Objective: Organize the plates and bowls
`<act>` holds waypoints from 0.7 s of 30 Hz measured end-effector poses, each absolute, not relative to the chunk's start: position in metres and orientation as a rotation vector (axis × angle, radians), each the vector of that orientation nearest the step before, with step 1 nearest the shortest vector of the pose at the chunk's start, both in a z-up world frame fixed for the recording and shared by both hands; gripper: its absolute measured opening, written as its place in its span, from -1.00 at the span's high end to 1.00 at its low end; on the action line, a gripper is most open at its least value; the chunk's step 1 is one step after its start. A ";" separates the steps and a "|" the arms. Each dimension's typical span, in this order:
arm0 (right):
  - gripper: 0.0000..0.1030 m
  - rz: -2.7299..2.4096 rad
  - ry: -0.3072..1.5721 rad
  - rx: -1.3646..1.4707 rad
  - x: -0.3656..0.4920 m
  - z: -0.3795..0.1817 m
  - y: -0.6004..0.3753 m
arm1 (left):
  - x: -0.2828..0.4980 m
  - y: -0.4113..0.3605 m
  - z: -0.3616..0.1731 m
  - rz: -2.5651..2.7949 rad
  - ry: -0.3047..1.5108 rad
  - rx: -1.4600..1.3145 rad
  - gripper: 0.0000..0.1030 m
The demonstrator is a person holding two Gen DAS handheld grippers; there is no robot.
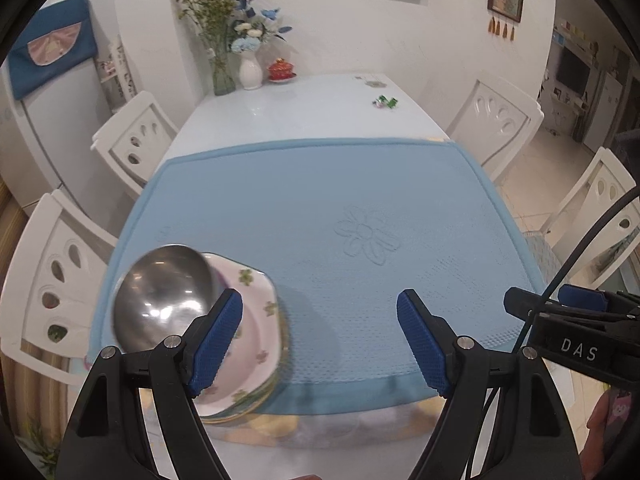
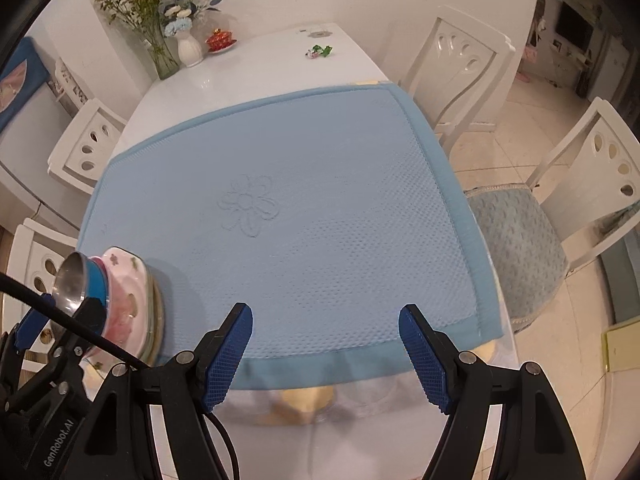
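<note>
Over the near edge of the counter [image 1: 288, 108], the left wrist view looks down on a blue mat [image 1: 320, 208] with a flower pressed into its weave. The left tool [image 1: 320, 338] hangs above the mat's front border with its blue-padded fingers [image 1: 218, 340] spread wide and nothing between them. At the mat's near left corner stands the stack: a steel bowl [image 1: 164, 296] on top, its inside gleaming, nested on a pink floral plate [image 1: 252, 332] with further rims showing beneath. The left finger crosses in front of this stack in the picture; whether it touches it cannot be told. At the right edge the right tool [image 1: 576, 320] shows from the side. At the counter's far end stand a glass vase with flowers [image 1: 222, 40], a white vase [image 1: 251, 70] and a red lidded cup [image 1: 281, 69]. White chairs [image 1: 132, 144] line both sides.

In the right wrist view, the right tool [image 2: 326, 354] is over the mat's [image 2: 304, 184] front border, fingers [image 2: 424, 360] apart and empty. The stack sits at the lower left, on the mat's near corner: steel bowl [image 2: 70, 284] with a blue outer wall, pink plate [image 2: 124, 300], then pale rims under it. The left tool [image 2: 36, 344] is just in front of the stack, partly cut off by the frame. A chair with a blue cushion [image 2: 520, 240] stands to the right of the counter [image 2: 260, 64].
</note>
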State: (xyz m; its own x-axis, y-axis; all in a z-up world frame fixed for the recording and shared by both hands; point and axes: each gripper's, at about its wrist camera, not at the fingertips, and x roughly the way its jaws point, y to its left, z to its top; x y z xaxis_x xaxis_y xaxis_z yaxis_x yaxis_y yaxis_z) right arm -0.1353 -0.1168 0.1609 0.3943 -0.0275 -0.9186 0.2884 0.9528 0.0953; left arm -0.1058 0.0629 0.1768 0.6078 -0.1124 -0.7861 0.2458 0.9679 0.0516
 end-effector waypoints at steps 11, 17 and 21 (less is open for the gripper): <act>-0.43 -0.175 1.175 0.247 -0.128 0.148 -0.145 | -0.096 0.028 0.162 -0.195 0.943 0.174 -0.53; -0.43 -0.167 1.181 0.254 -0.123 0.144 -0.153 | -0.088 0.019 0.156 -0.193 0.969 0.181 -0.53; -0.43 -0.171 1.185 0.259 -0.120 0.144 -0.156 | -0.083 0.016 0.152 -0.199 0.988 0.169 -0.53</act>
